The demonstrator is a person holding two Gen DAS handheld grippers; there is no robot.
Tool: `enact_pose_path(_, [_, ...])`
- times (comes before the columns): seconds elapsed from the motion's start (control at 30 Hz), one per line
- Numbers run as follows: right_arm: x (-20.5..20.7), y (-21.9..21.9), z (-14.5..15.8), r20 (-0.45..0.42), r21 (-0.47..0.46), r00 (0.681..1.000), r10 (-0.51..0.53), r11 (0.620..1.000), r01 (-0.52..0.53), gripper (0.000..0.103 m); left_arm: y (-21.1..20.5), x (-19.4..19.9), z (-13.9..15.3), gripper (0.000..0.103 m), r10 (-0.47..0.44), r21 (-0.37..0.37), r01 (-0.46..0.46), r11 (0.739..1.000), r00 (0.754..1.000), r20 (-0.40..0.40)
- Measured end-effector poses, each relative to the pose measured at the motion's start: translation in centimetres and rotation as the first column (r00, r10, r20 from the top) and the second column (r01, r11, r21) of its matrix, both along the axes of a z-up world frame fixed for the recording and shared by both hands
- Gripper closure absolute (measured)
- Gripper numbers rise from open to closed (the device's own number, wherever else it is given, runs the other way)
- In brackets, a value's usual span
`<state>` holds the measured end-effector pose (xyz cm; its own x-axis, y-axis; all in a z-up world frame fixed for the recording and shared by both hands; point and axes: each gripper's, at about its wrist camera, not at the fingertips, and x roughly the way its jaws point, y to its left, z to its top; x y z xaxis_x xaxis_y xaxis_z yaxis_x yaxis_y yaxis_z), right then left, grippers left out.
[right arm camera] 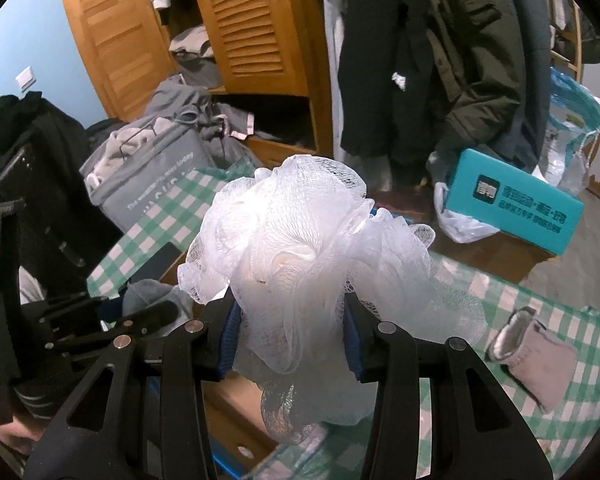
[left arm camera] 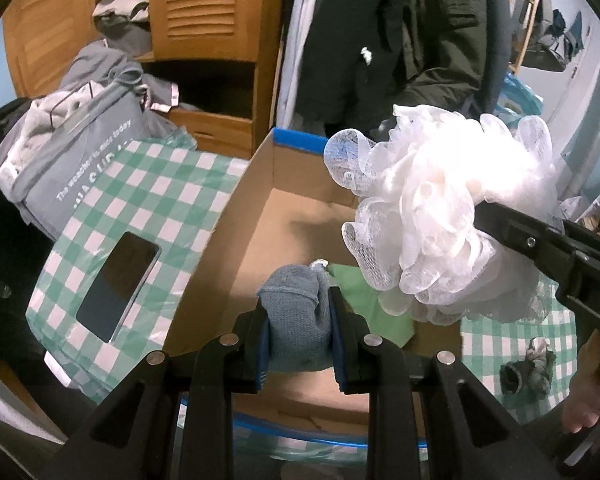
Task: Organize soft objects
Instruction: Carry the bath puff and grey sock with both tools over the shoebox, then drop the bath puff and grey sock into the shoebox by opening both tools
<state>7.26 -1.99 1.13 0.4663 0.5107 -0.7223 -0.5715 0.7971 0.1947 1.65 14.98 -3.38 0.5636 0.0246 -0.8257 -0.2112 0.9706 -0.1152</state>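
Left hand-held gripper (left arm camera: 300, 330) clamps a folded grey-blue knit cloth (left arm camera: 296, 316) above the open brown cardboard box (left arm camera: 236, 216); right hand-held gripper (right arm camera: 290, 332) squeezes a white mesh bath pouf (right arm camera: 292, 248).

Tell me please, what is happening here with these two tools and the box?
A person is sorting soft things into a cardboard box on a checked cloth. The left gripper is shut on a grey-blue cloth above the box. The right gripper holds a white mesh bath sponge over the box's right side. A green cloth already lies inside; a small dark bundle waits outside.
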Motion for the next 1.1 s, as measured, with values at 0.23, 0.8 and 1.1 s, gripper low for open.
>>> enact_pose_path(0.23, [0.9,2.4,-1.6,-0.031,-0.03,0.999,0.022,0.999,-0.023,0.06,0.7,0.4,-1.4,0.076,0.007,-0.011,-0.007,1.0,0.999,-0.036])
enact_pose_path(0.8, [2.0,2.5,-1.5,-0.019,-0.058,0.999,-0.028,0.998,0.027,0.028,0.3,0.5,-1.1,0.04,0.01,0.008,-0.01,1.0,1.0,-0.023])
enact_pose_path(1.1, [1.8,0.7,-1.0,-0.012,-0.066,0.998,-0.068,0.996,0.067,0.024,-1.1,0.6,-0.5,0.039,-0.027,0.02,0.027,0.999,1.0,-0.009])
